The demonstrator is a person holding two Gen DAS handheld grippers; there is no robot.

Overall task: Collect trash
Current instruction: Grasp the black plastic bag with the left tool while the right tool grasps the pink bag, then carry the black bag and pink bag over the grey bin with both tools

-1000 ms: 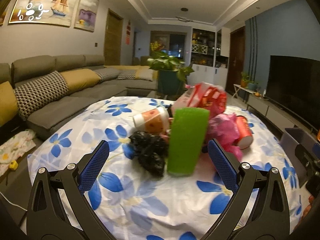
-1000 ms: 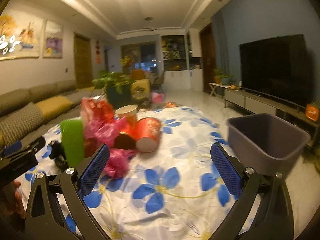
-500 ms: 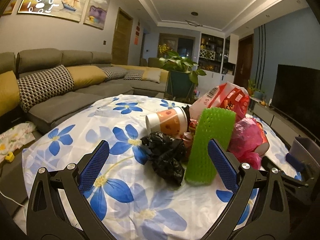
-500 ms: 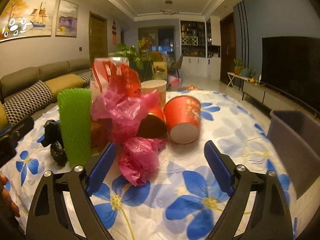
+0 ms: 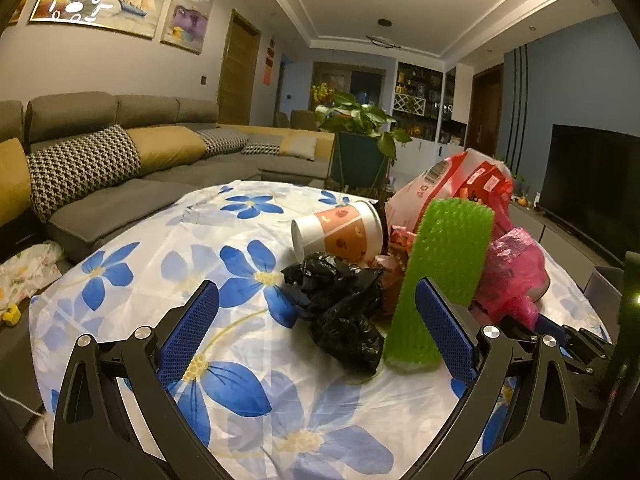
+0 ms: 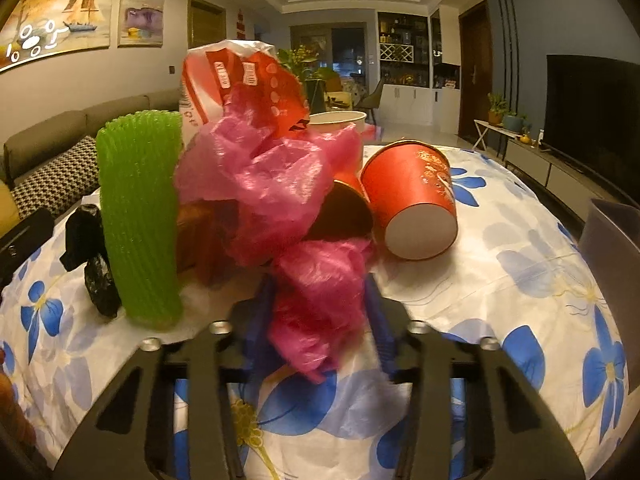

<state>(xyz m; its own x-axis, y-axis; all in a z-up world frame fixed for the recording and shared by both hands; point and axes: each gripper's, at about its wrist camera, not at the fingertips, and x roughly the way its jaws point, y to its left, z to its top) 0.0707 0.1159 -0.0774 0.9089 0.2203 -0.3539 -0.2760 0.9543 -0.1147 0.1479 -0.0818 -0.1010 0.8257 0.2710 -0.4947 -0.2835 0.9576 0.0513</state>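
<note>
Right gripper (image 6: 318, 316) low over the worktop (image 6: 500, 280), its blue fingers (image 6: 260, 320) having just been closing around a crumpled pink plastic bag (image 6: 316, 308); pads pressed against the bag on both sides, so gripping it (edges blurred in the right wrist view). Bag lying at the near edge of the trash heap, on the flowered cloth. Behind it, a larger wad of pink plastic (image 6: 260, 192), a red-and-white snack bag (image 6: 240, 80) standing tallest, and a red paper cup (image 6: 416, 196) on its side, bottom toward the camera. Upright to the left, a green foam net sleeve (image 6: 138, 220), with a black plastic bag (image 6: 92, 256) just beside it. Grey bin (image 6: 612, 248) at the right edge of the worktop.

Left gripper (image 5: 316, 332) hovering with fingers (image 5: 188, 336) spread wide, nothing between the pads; black bag (image 5: 340, 308) and green sleeve (image 5: 440, 280) just ahead. Orange-and-white paper cup (image 5: 340, 232) tipped over behind the black bag. Sofa (image 5: 120, 168) beyond.
</note>
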